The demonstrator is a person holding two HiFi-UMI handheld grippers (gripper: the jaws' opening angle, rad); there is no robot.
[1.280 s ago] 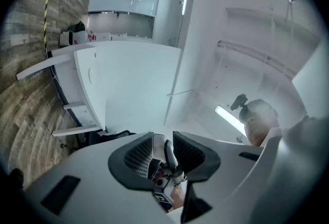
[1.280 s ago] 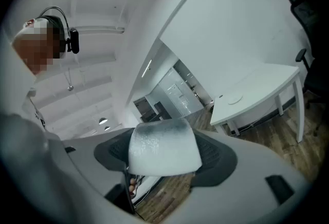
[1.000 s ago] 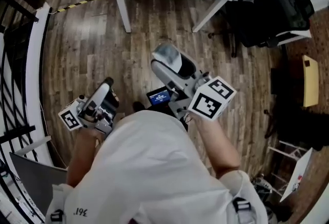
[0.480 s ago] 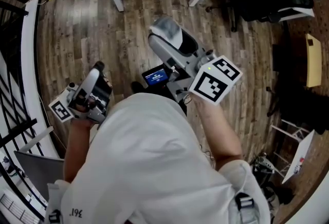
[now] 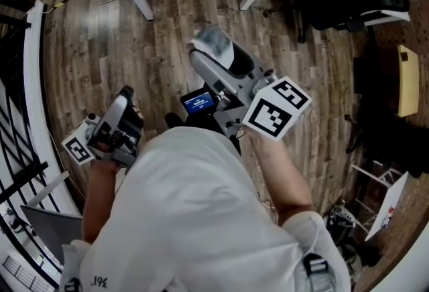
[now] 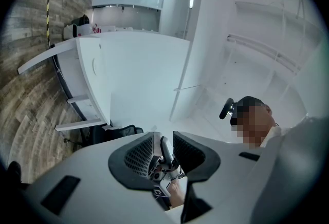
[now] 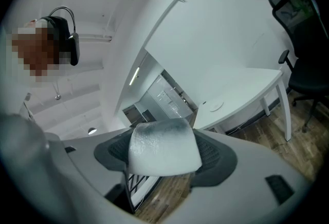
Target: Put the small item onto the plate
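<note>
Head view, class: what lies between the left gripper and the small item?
Only wooden floor, shown in the head view, separates the left gripper from the small item.

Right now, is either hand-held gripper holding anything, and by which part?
The right hand-held gripper clamps the small pale item by its two sides, one pad on each. The left hand-held gripper is open, holding nothing.

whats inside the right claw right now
A pale, frosted small item is clamped between the jaws of the right claw. It fills the gap, so the inner pad faces behind it are covered.
</note>
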